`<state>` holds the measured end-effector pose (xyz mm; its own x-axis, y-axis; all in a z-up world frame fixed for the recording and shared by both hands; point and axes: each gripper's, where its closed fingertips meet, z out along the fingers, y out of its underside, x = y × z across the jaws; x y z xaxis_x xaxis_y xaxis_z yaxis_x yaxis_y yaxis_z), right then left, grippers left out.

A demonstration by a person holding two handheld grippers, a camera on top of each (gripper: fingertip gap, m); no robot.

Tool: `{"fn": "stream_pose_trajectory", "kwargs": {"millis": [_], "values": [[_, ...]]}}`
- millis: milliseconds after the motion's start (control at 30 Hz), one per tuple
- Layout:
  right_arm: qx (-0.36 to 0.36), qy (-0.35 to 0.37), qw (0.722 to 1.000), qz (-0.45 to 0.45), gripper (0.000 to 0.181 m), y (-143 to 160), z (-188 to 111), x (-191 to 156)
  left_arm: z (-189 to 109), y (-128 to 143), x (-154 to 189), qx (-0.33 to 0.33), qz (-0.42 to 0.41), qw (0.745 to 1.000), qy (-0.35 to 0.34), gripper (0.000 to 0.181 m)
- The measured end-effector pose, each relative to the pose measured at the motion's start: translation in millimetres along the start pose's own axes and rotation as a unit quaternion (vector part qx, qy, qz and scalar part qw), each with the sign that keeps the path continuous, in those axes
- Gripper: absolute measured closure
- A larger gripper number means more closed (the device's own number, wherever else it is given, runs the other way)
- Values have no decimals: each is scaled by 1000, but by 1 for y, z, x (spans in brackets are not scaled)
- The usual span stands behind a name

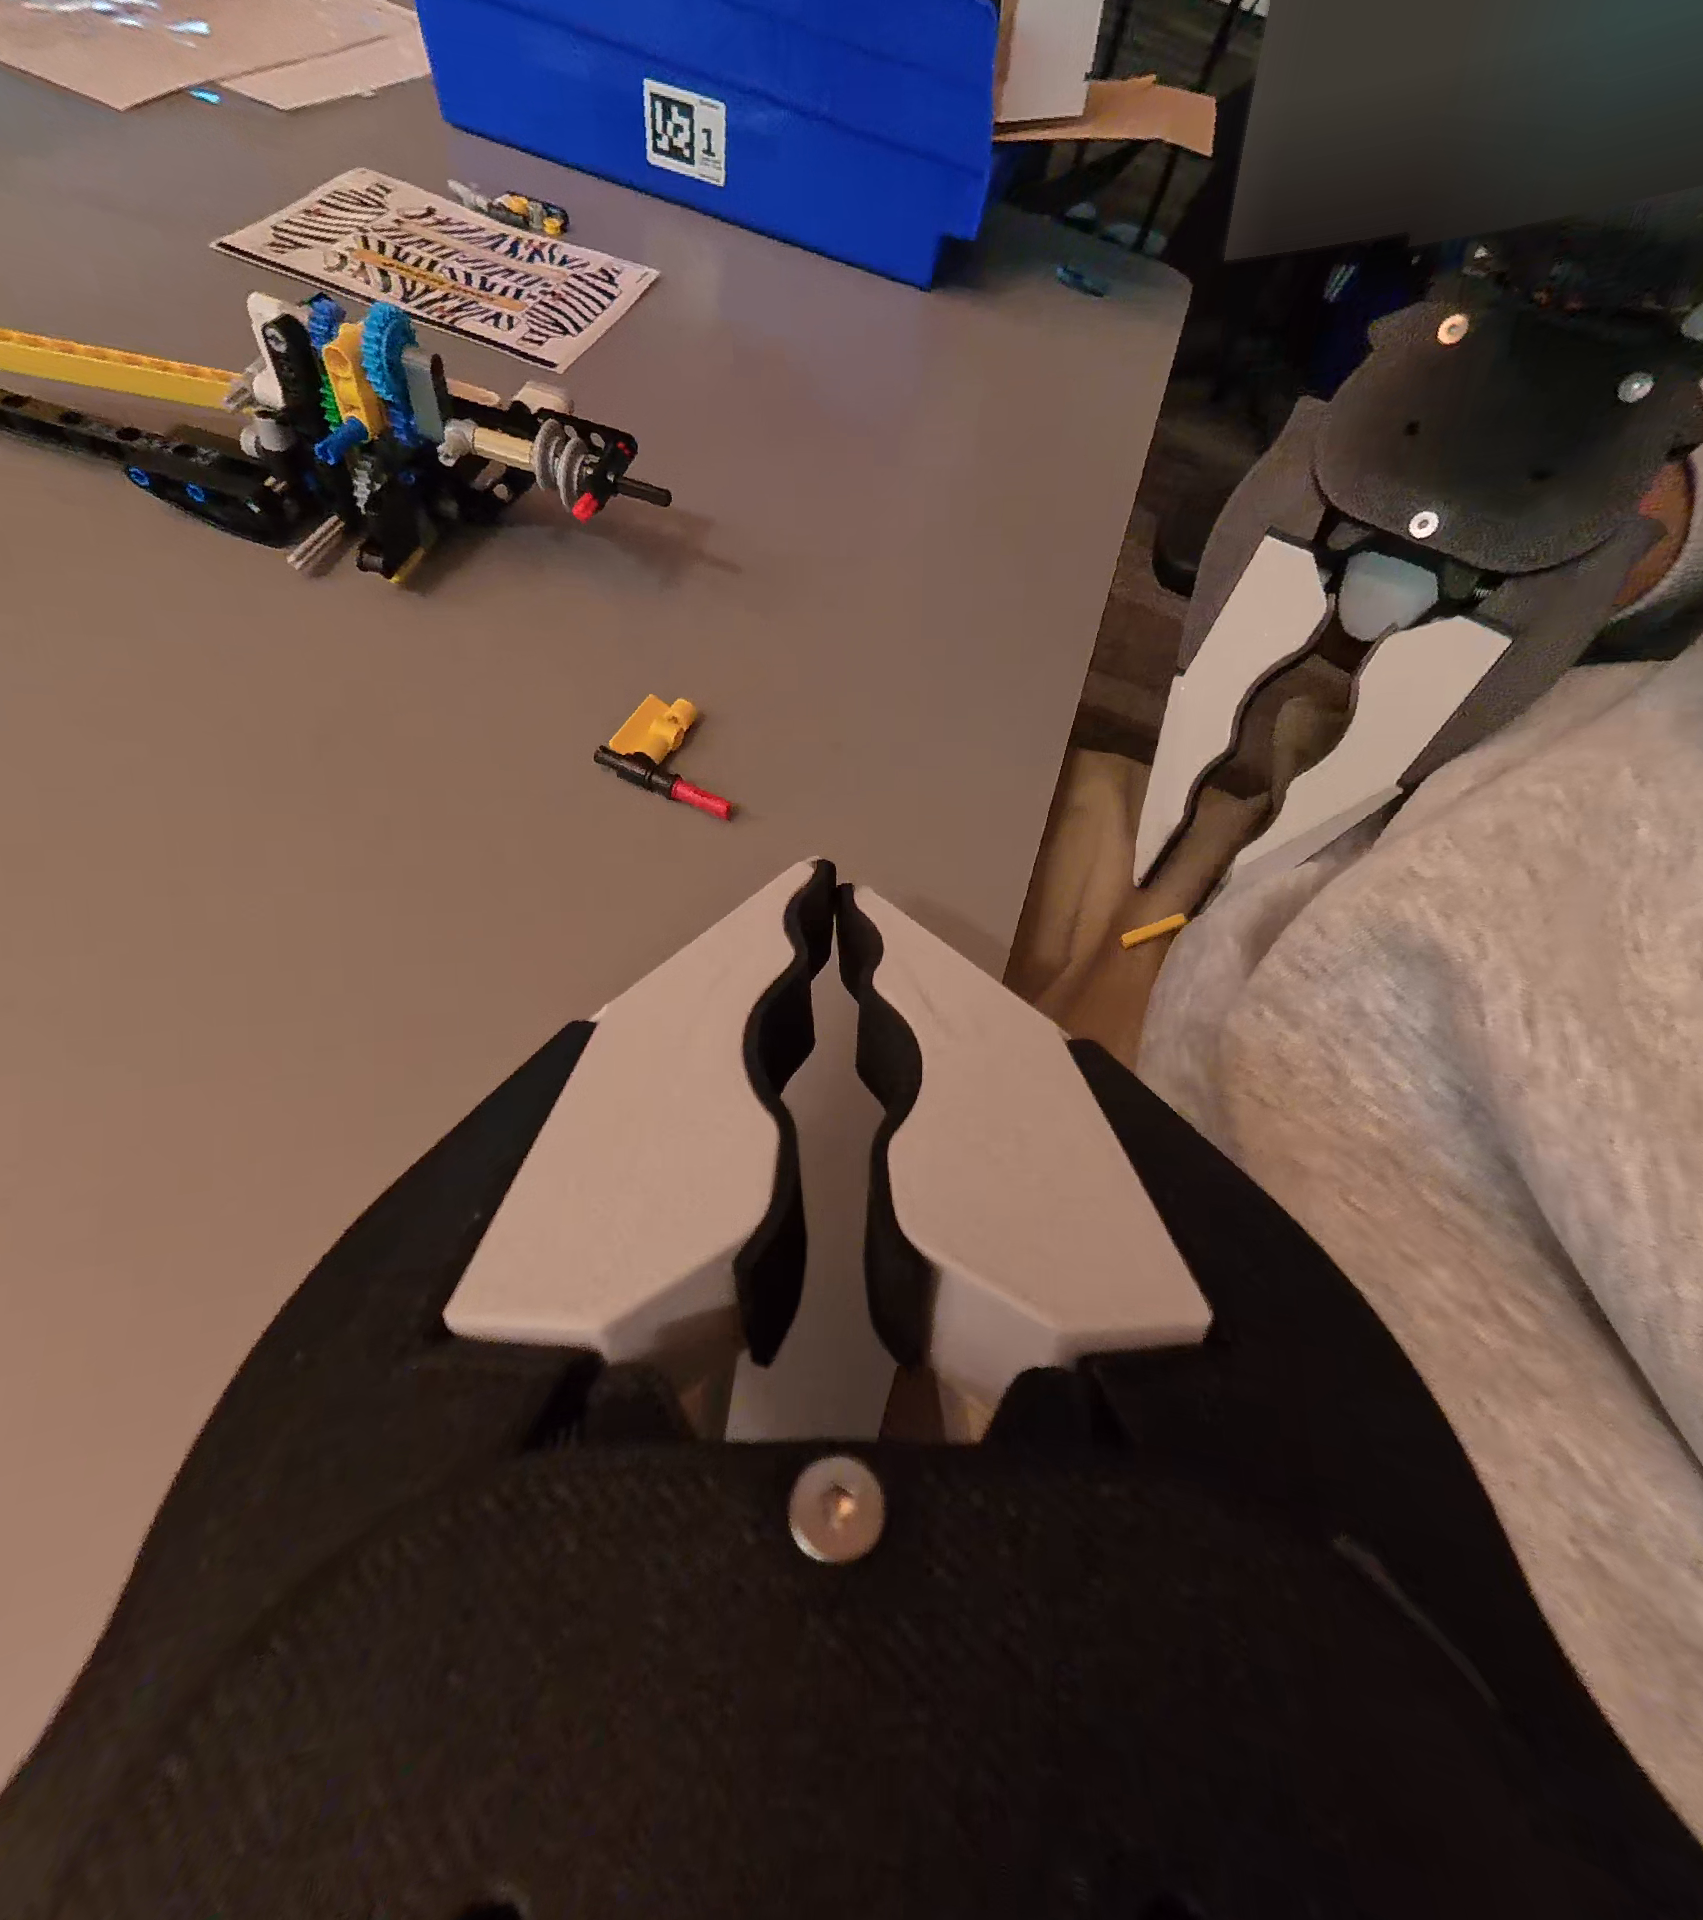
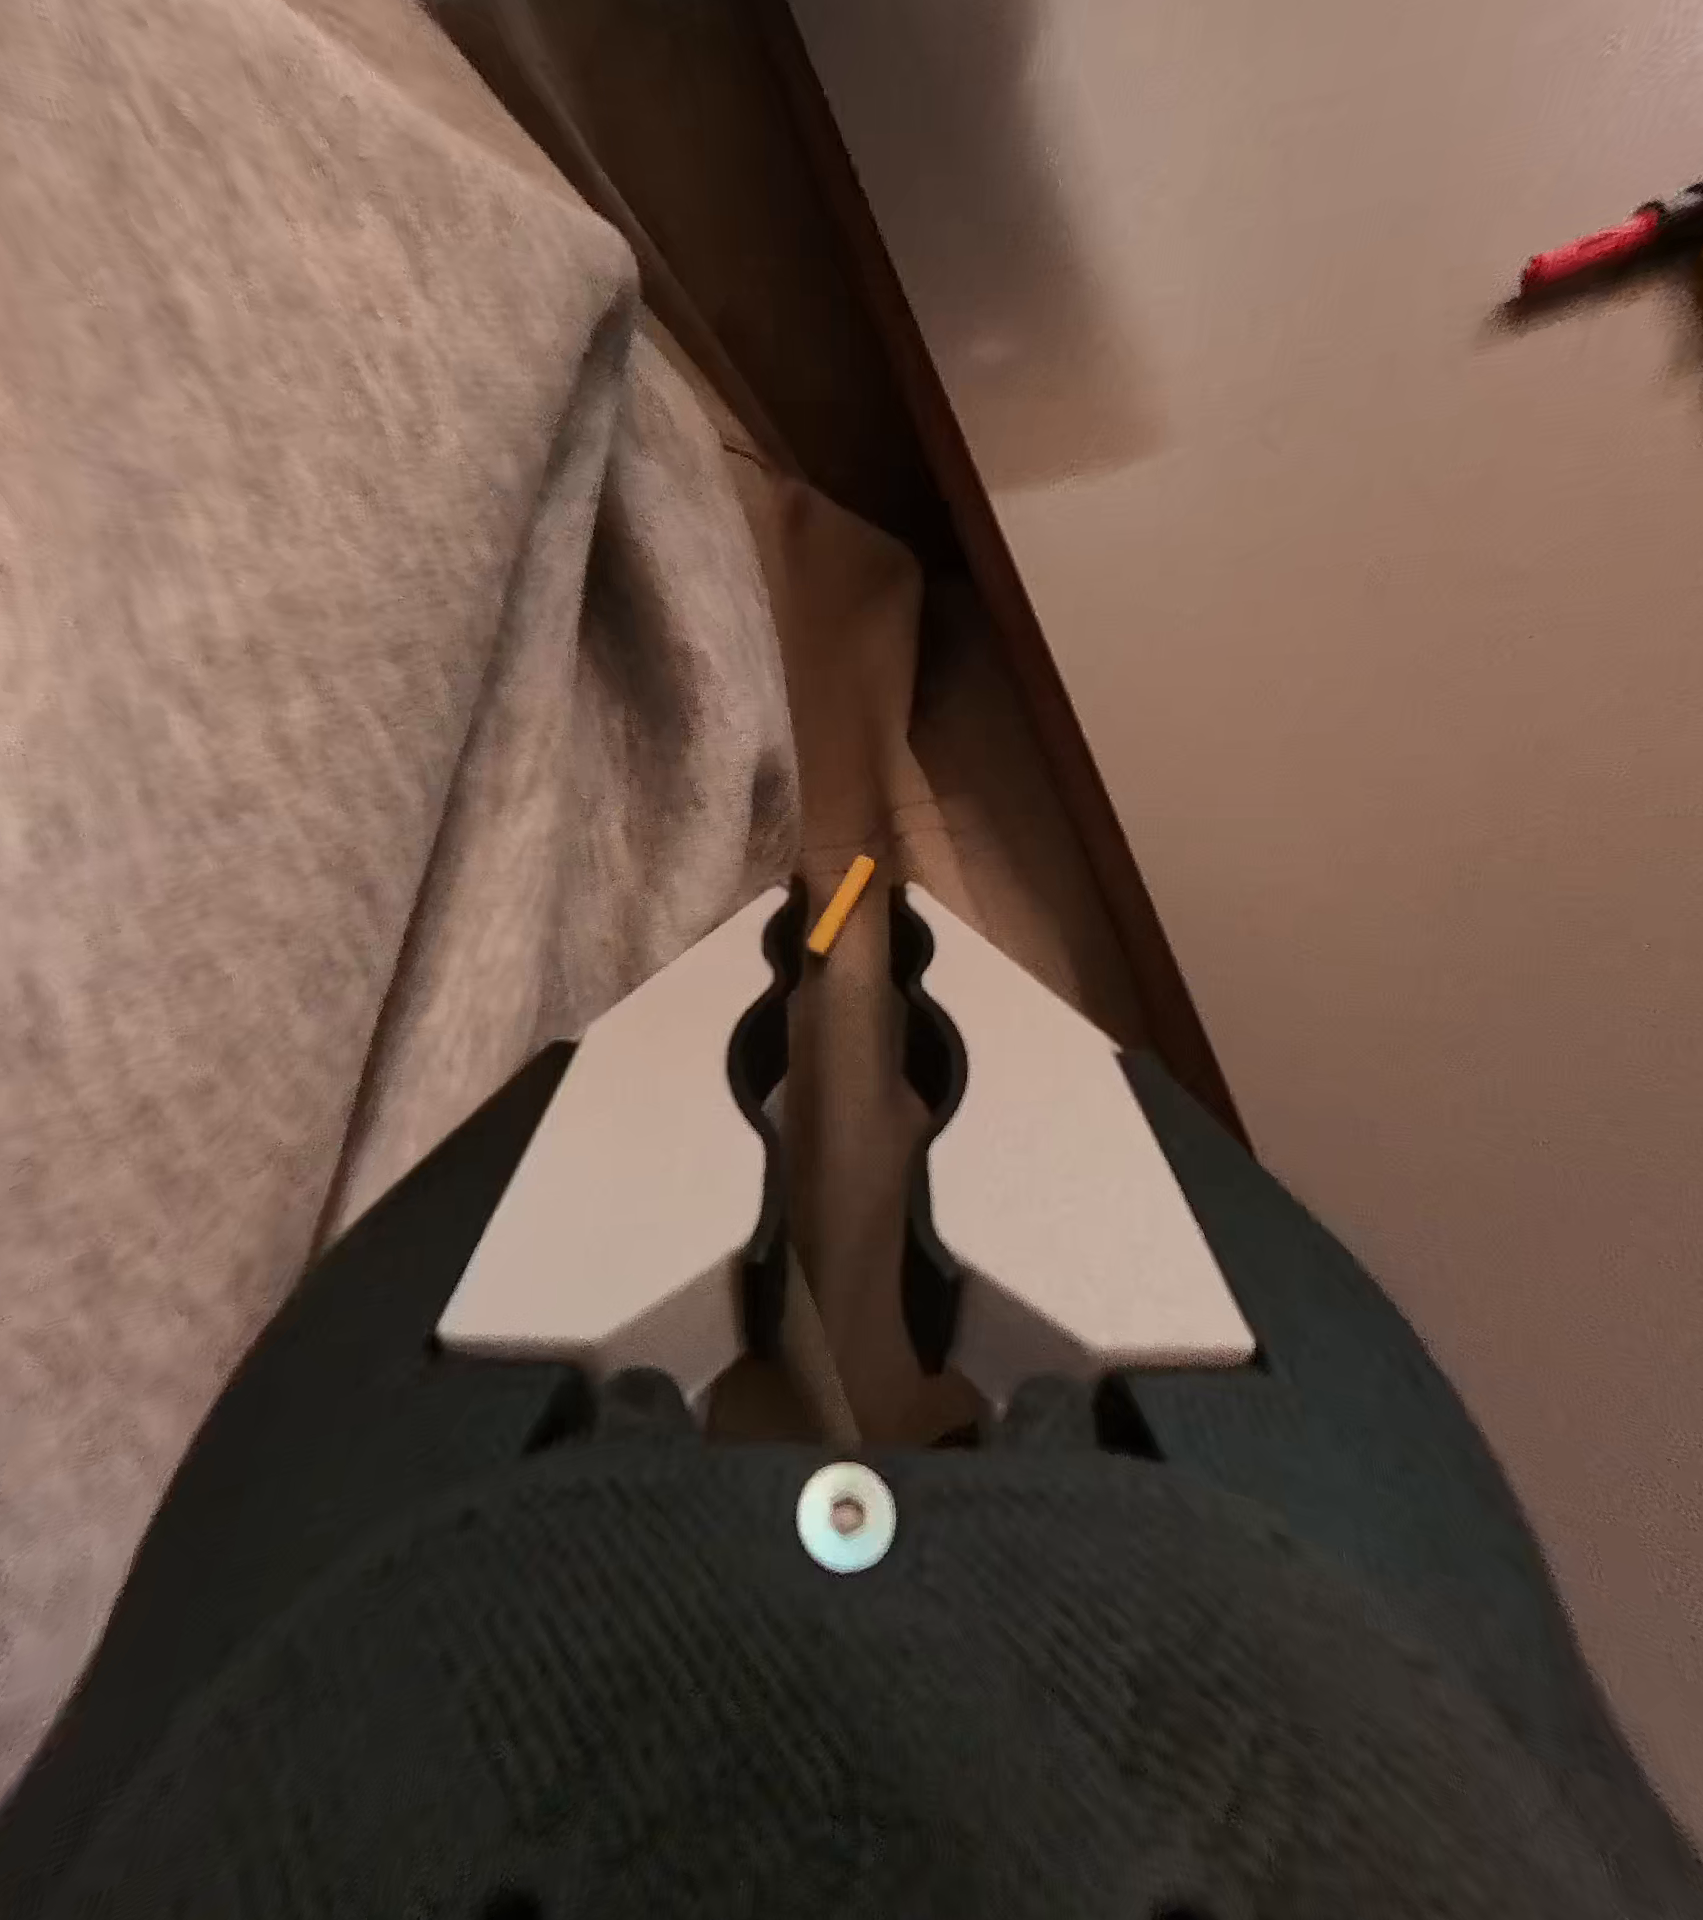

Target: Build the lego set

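Both claws are empty, and they stand differently. Right gripper [image 2: 847, 904] is parted and points down past the table's near edge [image 2: 1023, 644], off the surface, with a small yellow axle [image 2: 841, 904] lying on tan fabric just between and beyond its tips; the piece appears to have dropped into the person's lap, and the spread looks set to straddle it. Whether the fingers touch it cannot be told. Left gripper [image 1: 831, 883] hangs over the table near that same edge, its tips all but meeting on nothing, seemingly parked while the other one retrieves. Beyond it lies a loose yellow connector with a black-and-red pin [image 1: 662, 756], likely staged for fitting. Half-built model [image 1: 327, 436] sits toward the far left, a sticker sheet [image 1: 436, 265] behind it and a blue bin [image 1: 722, 114] at the far edge.
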<state>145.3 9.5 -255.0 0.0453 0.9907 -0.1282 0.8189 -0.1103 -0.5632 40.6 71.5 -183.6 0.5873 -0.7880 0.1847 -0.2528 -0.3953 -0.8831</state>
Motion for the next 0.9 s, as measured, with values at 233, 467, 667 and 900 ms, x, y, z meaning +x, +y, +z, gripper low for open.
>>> {"fn": "stream_pose_trajectory", "kwargs": {"millis": [233,467,667,900], "values": [[-56,21,998,19,173,15,16,3,-2,-5,5,9,7,1000,5,181],[-74,14,997,24,178,17,23,1,-2,-4,11,7,10,1000,10,181],[-94,24,995,0,178,17,23,1,-2,-3,16,7,13,1000,15,181],[14,27,1000,-3,178,-18,-4,7,0,-8,25,25,-4,999,38,181]]}}
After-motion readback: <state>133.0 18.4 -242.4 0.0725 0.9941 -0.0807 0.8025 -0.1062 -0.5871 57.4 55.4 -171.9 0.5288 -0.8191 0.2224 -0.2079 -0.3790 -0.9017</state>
